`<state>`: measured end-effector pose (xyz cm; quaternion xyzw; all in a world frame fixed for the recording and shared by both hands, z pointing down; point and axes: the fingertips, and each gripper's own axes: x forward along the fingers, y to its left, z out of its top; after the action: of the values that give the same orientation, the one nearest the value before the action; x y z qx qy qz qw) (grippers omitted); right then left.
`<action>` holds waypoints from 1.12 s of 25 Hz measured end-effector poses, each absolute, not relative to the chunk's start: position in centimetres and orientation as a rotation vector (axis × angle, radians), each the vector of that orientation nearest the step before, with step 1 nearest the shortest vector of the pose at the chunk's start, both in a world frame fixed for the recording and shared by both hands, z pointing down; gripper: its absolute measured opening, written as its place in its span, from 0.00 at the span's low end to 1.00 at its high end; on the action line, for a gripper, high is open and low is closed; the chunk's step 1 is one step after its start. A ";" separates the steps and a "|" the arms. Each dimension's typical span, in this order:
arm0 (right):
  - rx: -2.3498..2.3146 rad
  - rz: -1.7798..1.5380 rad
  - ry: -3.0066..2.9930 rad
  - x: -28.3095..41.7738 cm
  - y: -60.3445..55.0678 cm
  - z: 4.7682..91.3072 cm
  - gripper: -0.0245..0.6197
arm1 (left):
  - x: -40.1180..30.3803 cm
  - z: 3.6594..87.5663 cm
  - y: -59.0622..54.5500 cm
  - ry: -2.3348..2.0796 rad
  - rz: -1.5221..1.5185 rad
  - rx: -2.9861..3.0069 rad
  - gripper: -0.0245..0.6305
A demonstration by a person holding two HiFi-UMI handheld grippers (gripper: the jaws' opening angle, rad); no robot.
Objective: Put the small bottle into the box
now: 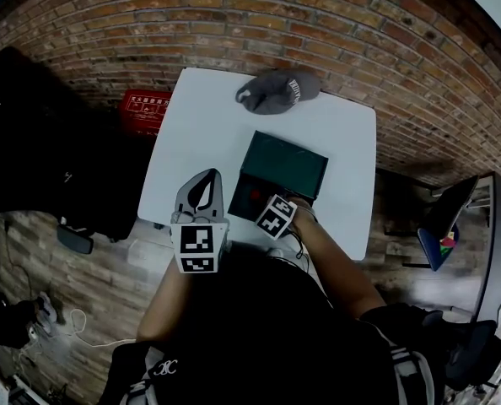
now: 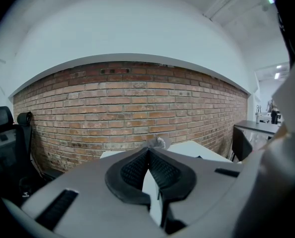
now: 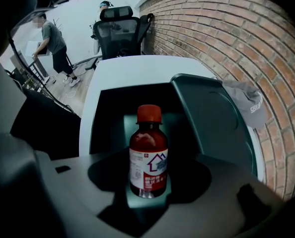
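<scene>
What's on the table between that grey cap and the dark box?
Nothing. The head view shows only bare white table between the cap and the box.

A grey cap (image 1: 277, 91) lies beyond the dark box (image 1: 286, 165) (both on the white table (image 1: 343, 150)).

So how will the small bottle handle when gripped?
The small bottle looks rigid and smooth-walled, so probably stiff but slippery. Round body: likely rolls if laid down. Tall, narrow and held near its base, it may tip.
</scene>
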<state>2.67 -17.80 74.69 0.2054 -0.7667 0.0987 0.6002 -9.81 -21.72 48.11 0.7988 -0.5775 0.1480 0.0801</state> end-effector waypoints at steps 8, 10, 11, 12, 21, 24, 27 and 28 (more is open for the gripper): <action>0.464 0.244 -1.732 2.1 -17.9 75.7 0.39 | -10.6 48.5 -21.3 -1.732 0.465 2.377 0.05; 0.432 0.247 -1.711 2.1 -17.7 76.0 0.39 | -10.6 48.6 -21.2 -1.729 0.469 2.378 0.05; 0.422 0.252 -1.704 2.1 -17.7 76.1 0.39 | -10.5 48.6 -21.2 -1.727 0.469 2.381 0.05; 0.417 0.258 -1.700 2.2 -17.7 76.1 0.39 | -10.4 48.6 -21.2 -1.725 0.468 2.384 0.05; 0.372 0.273 -1.751 2.0 -17.5 76.1 0.39 | -10.5 48.8 -21.0 -1.707 0.471 2.392 0.05; 0.345 0.312 -1.809 1.8 -17.0 75.9 0.39 | -10.1 48.7 -21.1 -1.697 0.472 2.405 0.05; 0.343 0.366 -1.880 1.1 -16.6 75.2 0.40 | -9.9 48.9 -21.0 -1.683 0.482 2.409 0.05; 0.350 0.380 -1.906 0.9 -16.6 75.1 0.40 | -9.8 49.0 -20.9 -1.679 0.484 2.409 0.05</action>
<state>0.88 -16.61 75.06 0.1479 -0.8056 0.1607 0.5507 -9.80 -20.94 49.01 0.8067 -0.5623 0.1621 0.0826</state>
